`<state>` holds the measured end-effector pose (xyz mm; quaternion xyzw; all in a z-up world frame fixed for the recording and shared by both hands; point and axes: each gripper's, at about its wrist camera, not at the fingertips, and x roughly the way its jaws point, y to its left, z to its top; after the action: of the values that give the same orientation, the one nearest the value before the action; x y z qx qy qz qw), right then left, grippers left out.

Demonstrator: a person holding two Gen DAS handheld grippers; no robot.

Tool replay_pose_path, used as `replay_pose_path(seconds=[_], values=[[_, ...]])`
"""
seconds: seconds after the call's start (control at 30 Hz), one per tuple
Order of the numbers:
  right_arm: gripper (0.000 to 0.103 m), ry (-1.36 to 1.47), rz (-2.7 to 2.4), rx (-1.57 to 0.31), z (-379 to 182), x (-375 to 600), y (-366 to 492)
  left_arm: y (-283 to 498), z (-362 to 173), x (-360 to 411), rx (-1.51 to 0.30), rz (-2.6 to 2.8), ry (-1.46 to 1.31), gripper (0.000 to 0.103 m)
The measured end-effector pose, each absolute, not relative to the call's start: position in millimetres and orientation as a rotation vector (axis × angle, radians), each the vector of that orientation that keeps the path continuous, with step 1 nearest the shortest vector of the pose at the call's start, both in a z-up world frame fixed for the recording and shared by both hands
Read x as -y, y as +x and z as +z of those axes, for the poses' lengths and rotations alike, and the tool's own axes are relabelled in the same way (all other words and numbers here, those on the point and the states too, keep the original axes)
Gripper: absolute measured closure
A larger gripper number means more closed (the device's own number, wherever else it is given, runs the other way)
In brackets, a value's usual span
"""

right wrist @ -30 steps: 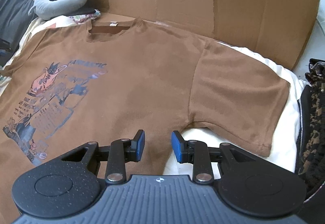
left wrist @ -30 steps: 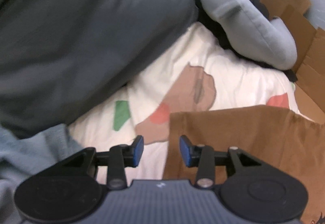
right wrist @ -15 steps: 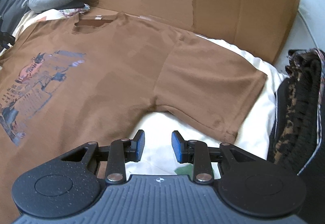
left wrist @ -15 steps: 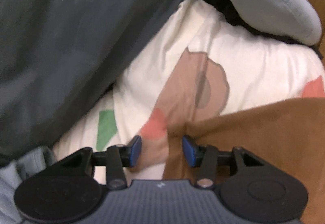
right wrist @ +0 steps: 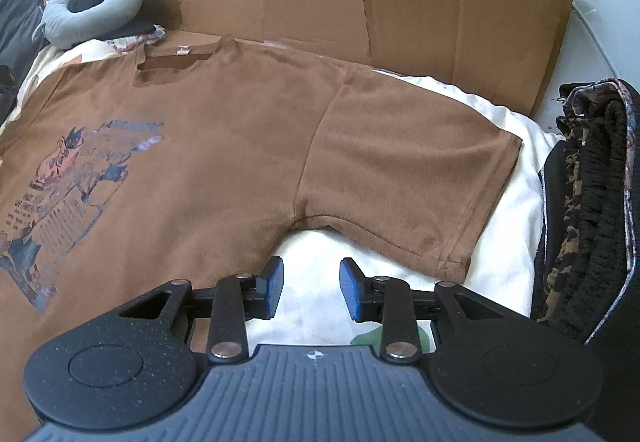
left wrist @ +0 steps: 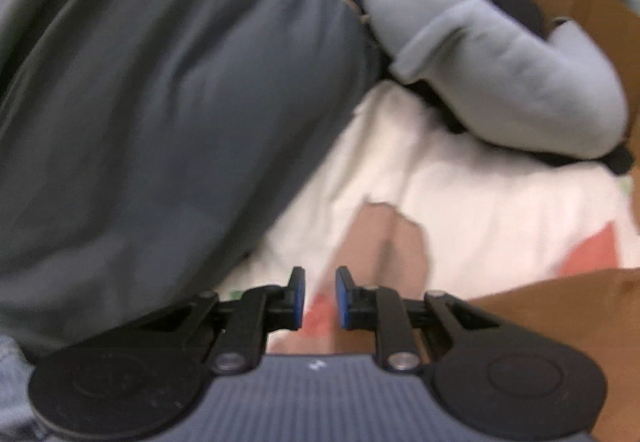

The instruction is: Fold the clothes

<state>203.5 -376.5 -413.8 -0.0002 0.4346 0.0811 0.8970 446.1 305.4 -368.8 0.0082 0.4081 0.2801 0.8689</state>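
Our left tongs [left wrist: 320, 296] have just been closing to a narrow gap with nothing between them; the right tongs [right wrist: 311, 288] stand apart, empty, over the bed sheet [right wrist: 516, 169]. The brown T-shirt [right wrist: 224, 145] lies flat on the bed. We should pinch the sleeve [right wrist: 404, 177] hem squarely. The left tongs have slid off the shirt's edge

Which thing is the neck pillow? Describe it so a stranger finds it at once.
Start from the cardboard sheet propped behind the brown T-shirt, and follow it to its far left end. There a grey neck pillow lies curled on the bedding. It is the only pale grey padded horseshoe, unlike the flat dark grey pillow beside it.
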Motion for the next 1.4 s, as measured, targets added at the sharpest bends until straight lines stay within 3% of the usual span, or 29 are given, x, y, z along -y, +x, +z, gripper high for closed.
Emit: replay_pose_path(seconds=[0.17,0.63,1.03,1.4], values=[[0.064,0.034,0.157,-0.896,-407.8,378.9,203.3,444.8,-365.7,-267.0,-0.858,0.513,0.058,0.071],[0.060,0.121,0.090,-0.898,-406.9,387.2,193.0,433.1,-356.8,-118.5,-0.874,0.128,0.016,0.071],[0.060,0.200,0.011,-0.925,-417.6,399.4,190.1,427.4,-375.4,4.5,-0.899,-0.090,0.032,0.078],[0.060,0.223,-0.016,-0.939,-428.1,406.2,189.7,452.5,-425.9,16.4,-0.953,-0.024,0.017,0.084]])
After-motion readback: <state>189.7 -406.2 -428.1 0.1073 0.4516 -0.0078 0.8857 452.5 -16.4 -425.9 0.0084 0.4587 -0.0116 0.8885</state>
